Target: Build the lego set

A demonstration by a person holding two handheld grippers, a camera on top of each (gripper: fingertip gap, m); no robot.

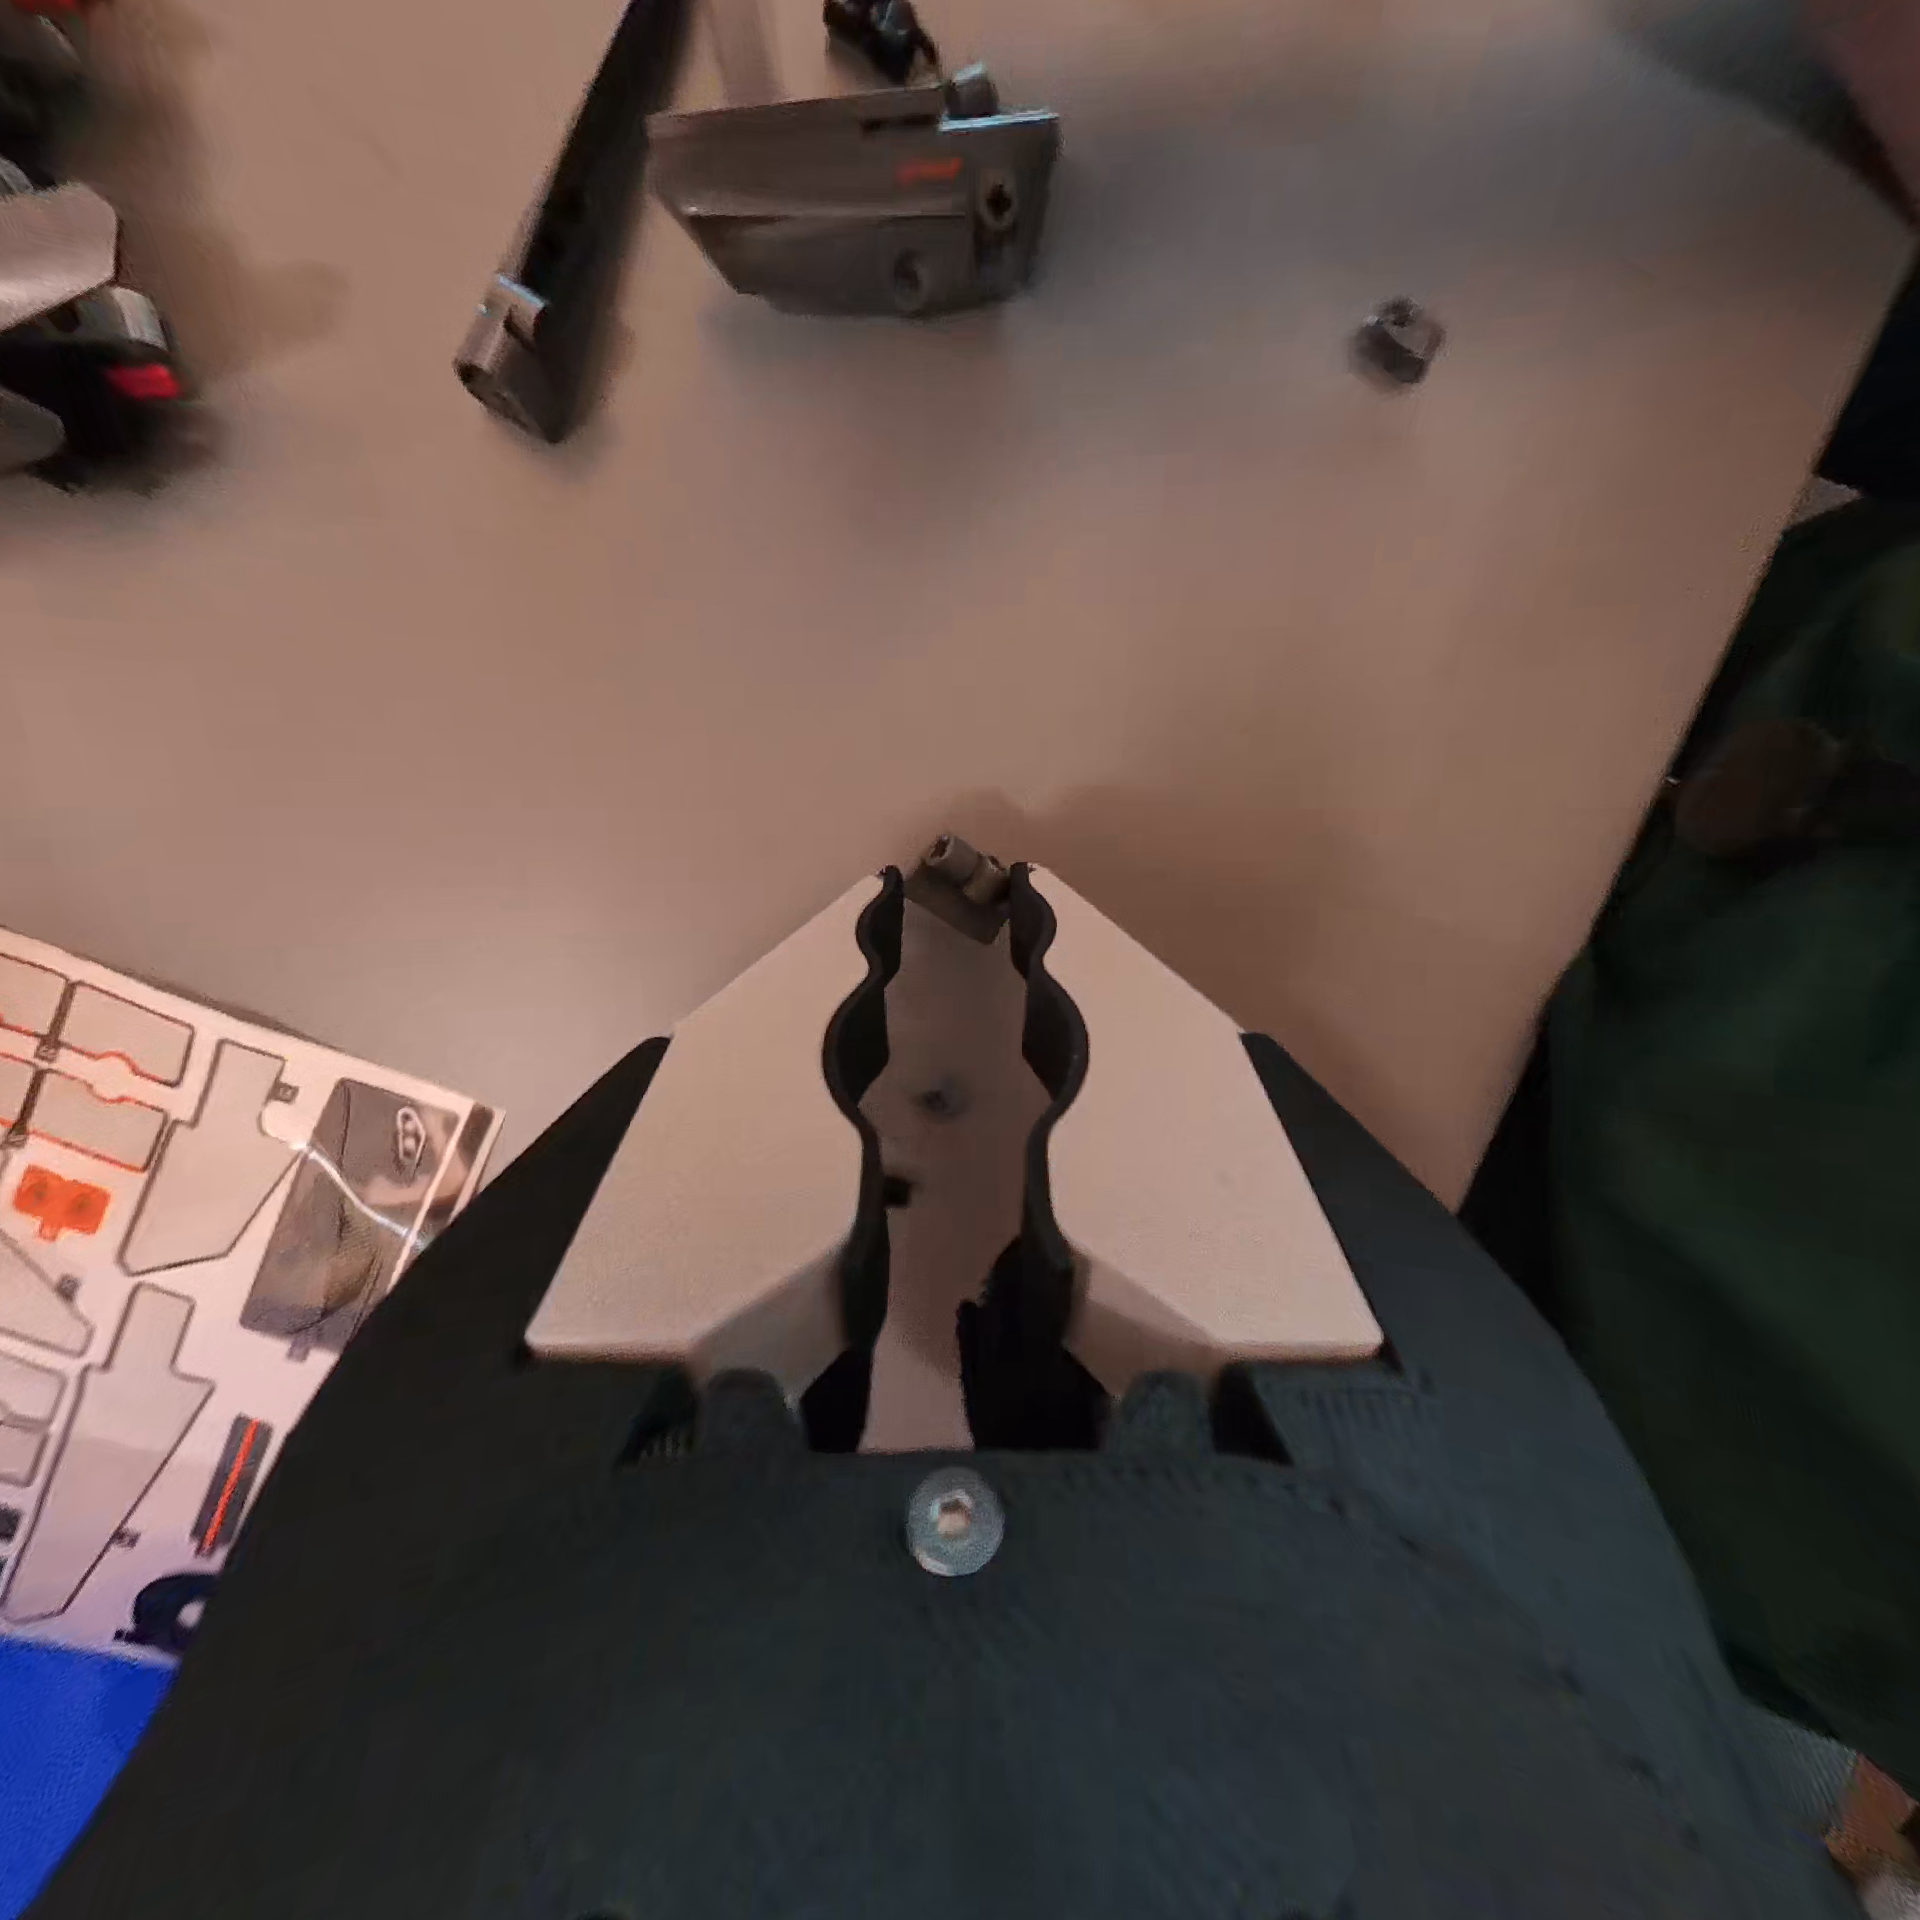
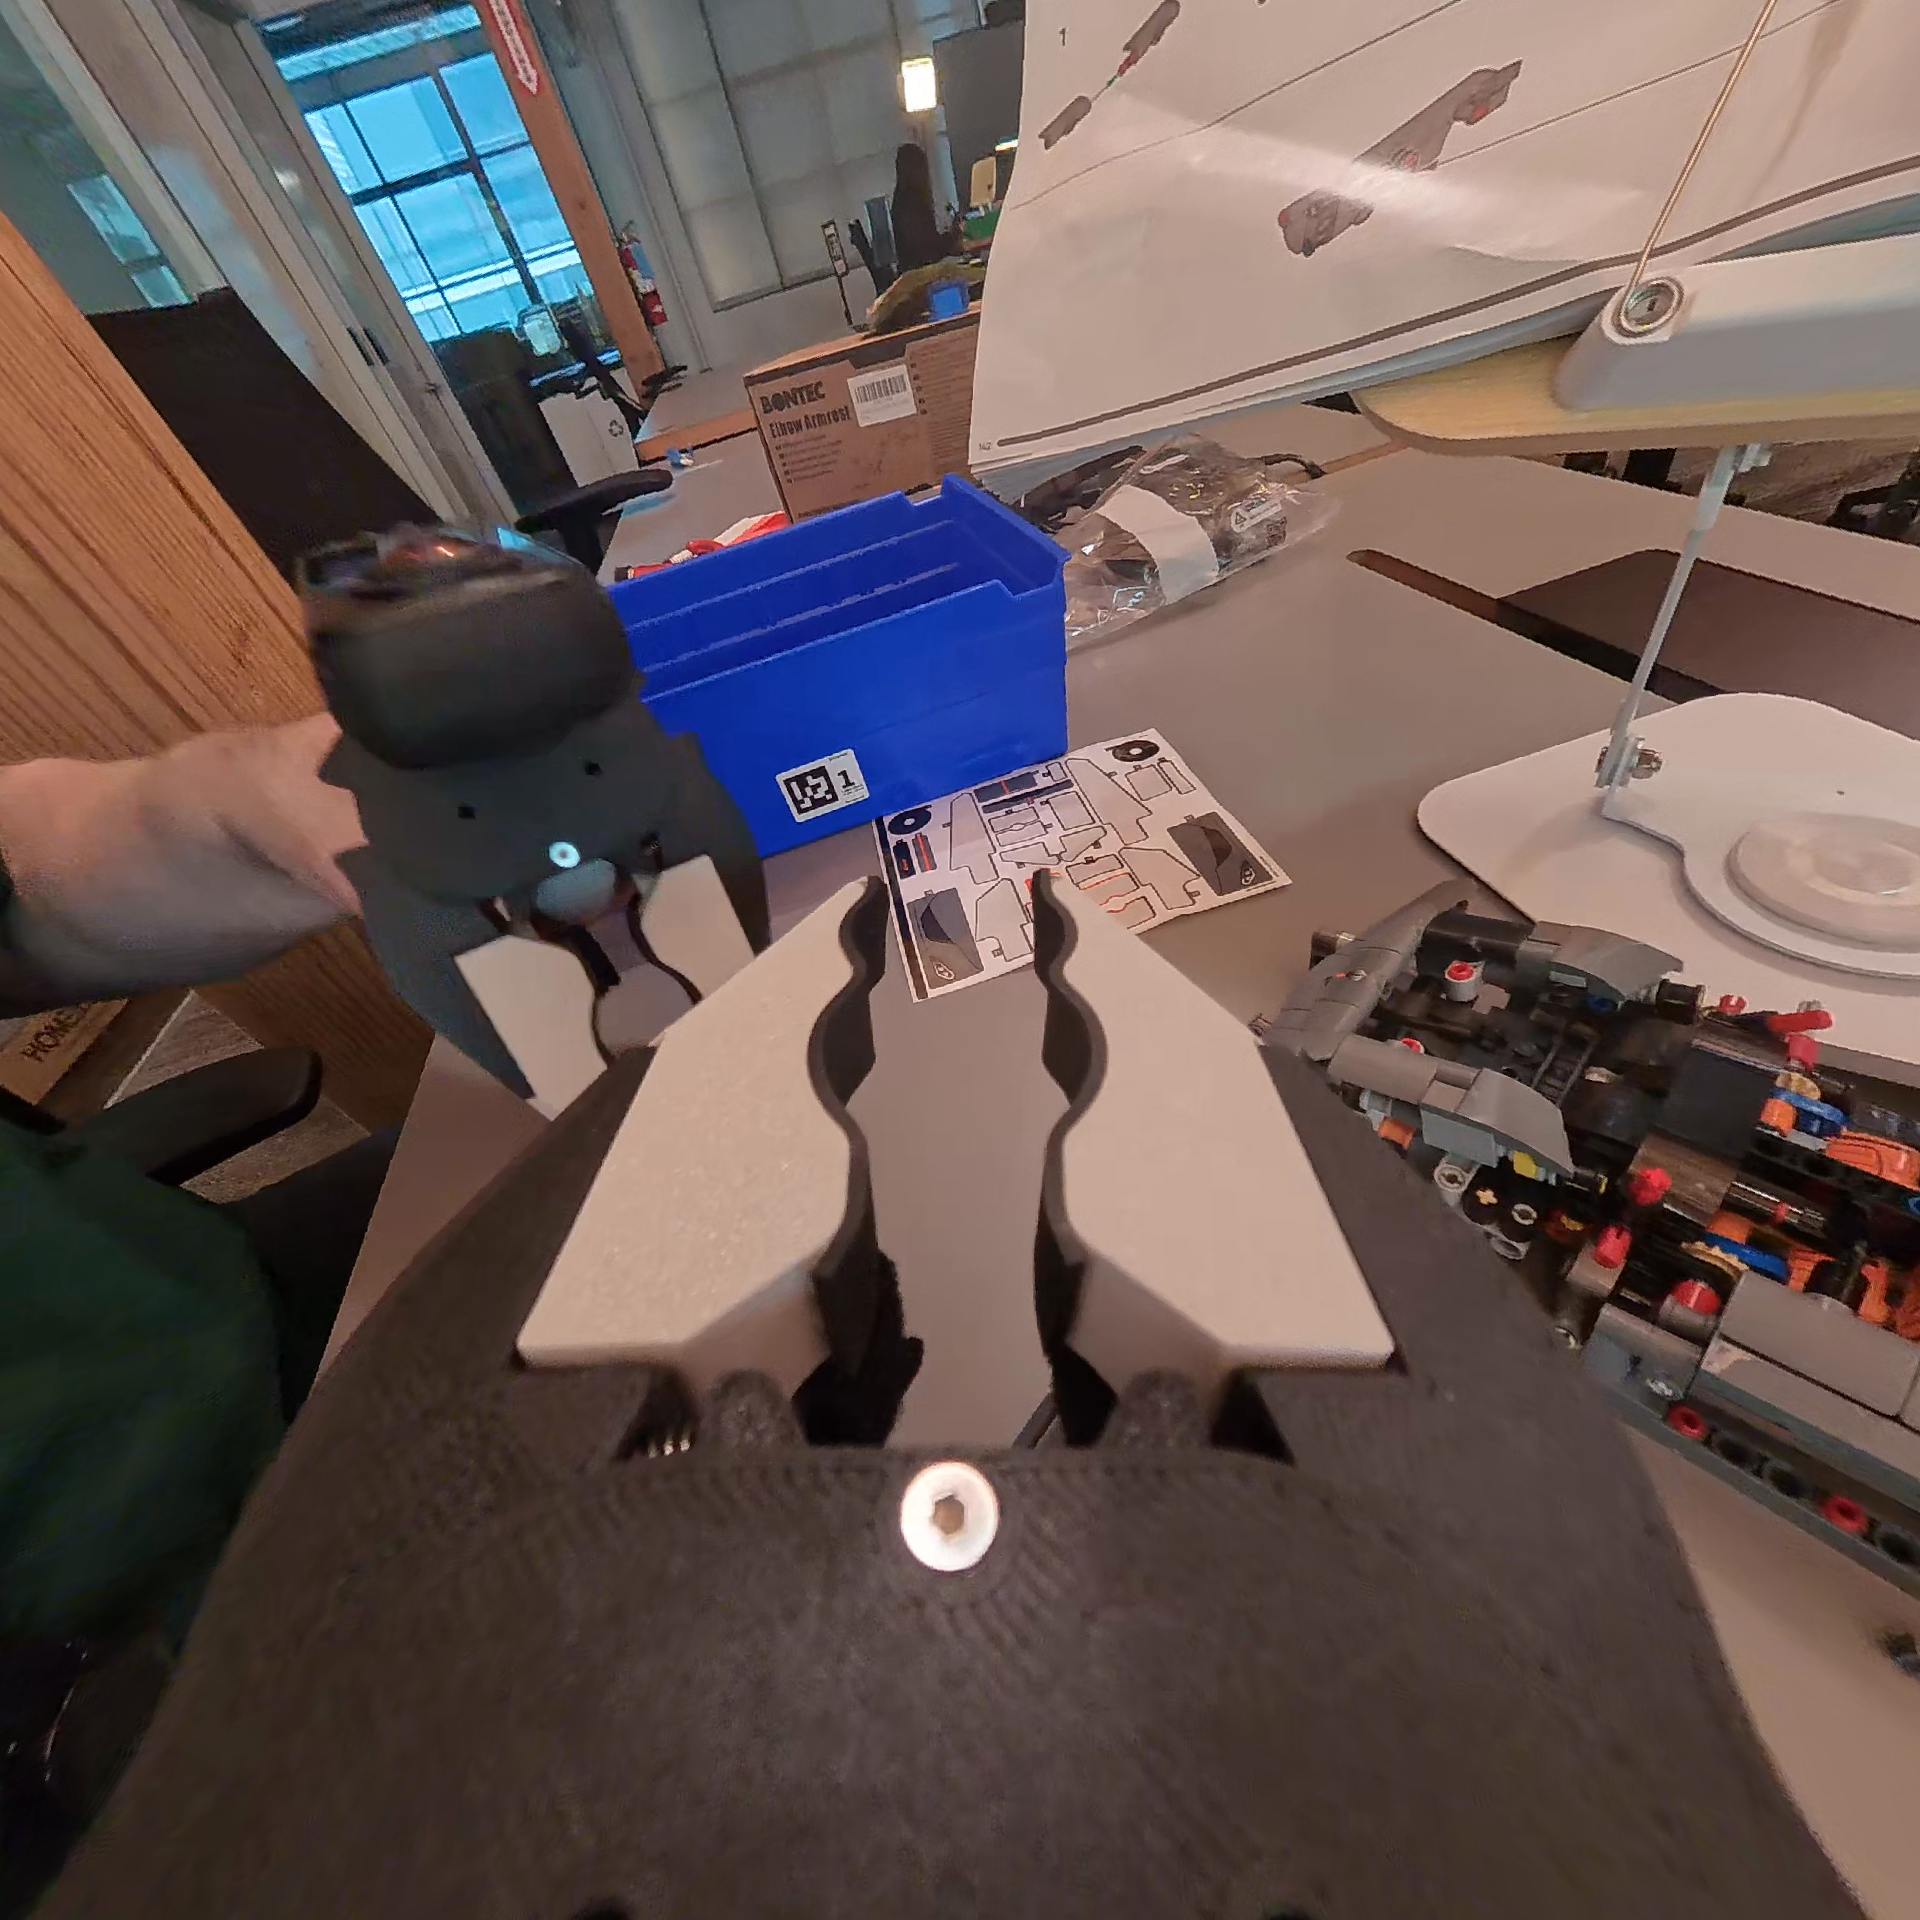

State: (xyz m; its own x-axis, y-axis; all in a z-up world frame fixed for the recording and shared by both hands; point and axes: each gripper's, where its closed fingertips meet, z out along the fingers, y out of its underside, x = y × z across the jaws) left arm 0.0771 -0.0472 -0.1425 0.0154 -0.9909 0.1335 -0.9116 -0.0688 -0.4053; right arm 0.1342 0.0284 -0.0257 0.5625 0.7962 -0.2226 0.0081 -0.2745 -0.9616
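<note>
One grey piece (image 1: 958, 891) (left-gripped)

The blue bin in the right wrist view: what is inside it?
Only the blue bin's inner far wall, with ridges, shows from this low angle. Its near wall hides the bottom, so I cannot tell whether it holds any pieces. The sticker sheet lies outside, in front.

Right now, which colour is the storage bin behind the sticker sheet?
The storage bin is bright blue; the right wrist view shows it best.

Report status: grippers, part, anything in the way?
Left gripper shut on small grey piece above the table. Right gripper open, empty. Car build off right; path clear.
</note>
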